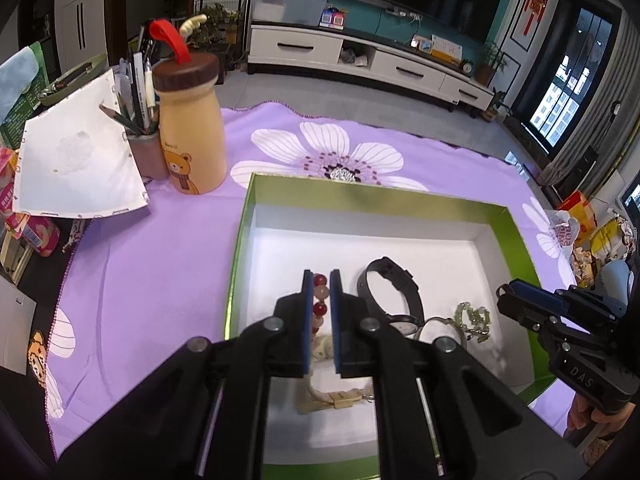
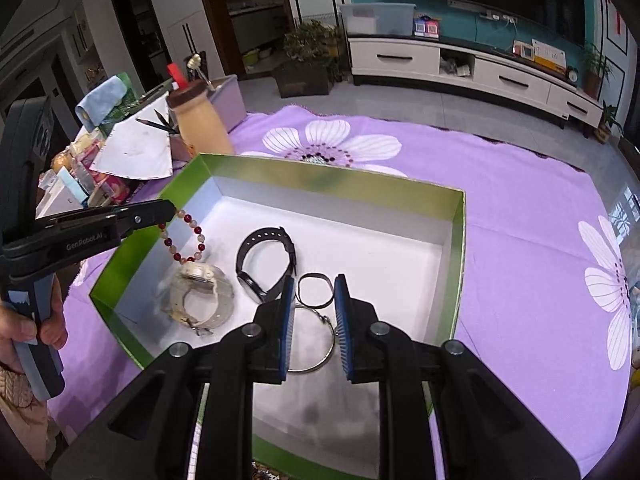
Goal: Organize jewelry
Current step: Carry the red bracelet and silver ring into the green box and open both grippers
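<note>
— Where is the bead bracelet (image 2: 183, 236)?

— Pinched between the nearly closed jaws of the left gripper (image 1: 321, 292), hanging over the green box (image 2: 332, 179), above the pale watch (image 2: 198, 294).

— And the right gripper (image 2: 314, 320)?

— Jaws parted, gripping nothing, straddling the silver bangle (image 2: 320, 340) on the box floor, beside the black watch (image 2: 264, 264).

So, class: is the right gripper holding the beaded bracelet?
No: the beaded bracelet hangs from the left gripper; the right gripper is open and empty.
</note>
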Available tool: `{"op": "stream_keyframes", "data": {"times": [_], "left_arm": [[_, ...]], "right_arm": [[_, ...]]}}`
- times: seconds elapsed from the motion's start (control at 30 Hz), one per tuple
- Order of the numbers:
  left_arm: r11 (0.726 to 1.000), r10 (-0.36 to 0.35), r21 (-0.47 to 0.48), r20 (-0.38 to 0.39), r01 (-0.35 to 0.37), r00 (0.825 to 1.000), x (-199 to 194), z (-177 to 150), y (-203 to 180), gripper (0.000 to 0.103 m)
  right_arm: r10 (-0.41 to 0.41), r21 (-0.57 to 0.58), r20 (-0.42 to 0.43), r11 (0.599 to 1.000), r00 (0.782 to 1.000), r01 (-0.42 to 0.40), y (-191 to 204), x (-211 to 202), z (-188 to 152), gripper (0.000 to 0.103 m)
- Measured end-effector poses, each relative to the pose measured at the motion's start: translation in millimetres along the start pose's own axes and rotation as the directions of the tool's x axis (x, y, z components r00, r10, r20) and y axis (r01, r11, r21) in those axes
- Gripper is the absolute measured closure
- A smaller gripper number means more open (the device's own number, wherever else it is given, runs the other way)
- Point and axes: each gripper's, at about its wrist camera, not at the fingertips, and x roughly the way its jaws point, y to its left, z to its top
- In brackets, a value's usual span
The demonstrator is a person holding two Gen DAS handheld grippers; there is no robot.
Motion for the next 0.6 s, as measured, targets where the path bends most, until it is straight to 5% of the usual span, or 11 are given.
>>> {"op": "stream_keyframes", "data": {"times": [0.6], "left_arm": [[1.0, 0.023, 0.009, -0.045, -0.022, 0.999, 15.9, -3.3, -5.6, 0.095]], "right_arm": [[-0.014, 0.032, -0.055, 0.999, 0.998, 0.016, -11.1, 16.9, -2.5, 0.083]]}}
